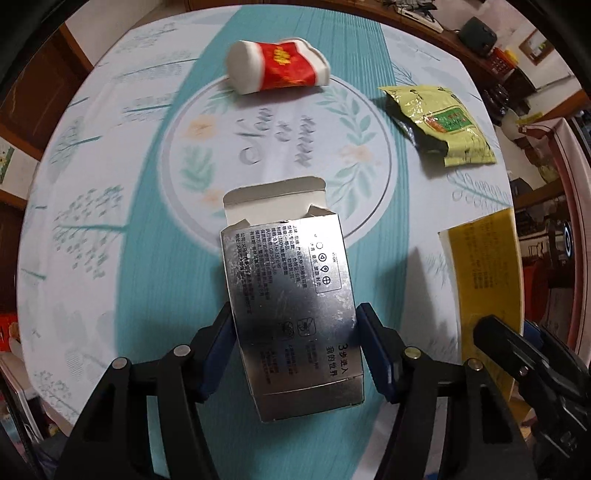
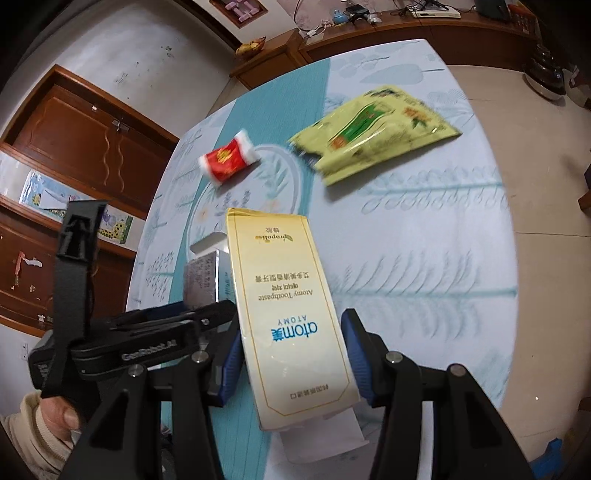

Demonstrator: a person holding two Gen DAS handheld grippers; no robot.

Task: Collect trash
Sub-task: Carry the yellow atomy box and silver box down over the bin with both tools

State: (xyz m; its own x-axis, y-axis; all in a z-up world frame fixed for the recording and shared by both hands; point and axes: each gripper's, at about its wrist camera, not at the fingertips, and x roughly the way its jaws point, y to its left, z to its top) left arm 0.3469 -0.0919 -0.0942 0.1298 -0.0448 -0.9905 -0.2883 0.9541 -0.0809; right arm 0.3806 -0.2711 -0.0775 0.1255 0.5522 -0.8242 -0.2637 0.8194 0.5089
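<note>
My left gripper (image 1: 295, 325) is shut on a silver cardboard box (image 1: 291, 302) with its far flap open, held above the table. My right gripper (image 2: 291, 332) is shut on a yellow Atomy toothpaste box (image 2: 288, 306), which also shows in the left wrist view (image 1: 484, 280). The silver box also shows in the right wrist view (image 2: 201, 282), left of the yellow box. A crushed red and white paper cup (image 1: 277, 66) (image 2: 227, 160) lies on its side at the far middle of the table. A yellow-green foil packet (image 1: 439, 123) (image 2: 373, 129) lies at the far right.
The round table (image 1: 110, 258) wears a pale blue and teal cloth. Wooden cabinets (image 2: 85, 147) stand beyond its left side and a wooden sideboard (image 2: 369, 33) with clutter at the far wall. The right gripper's body (image 1: 517, 354) sits close to my left gripper.
</note>
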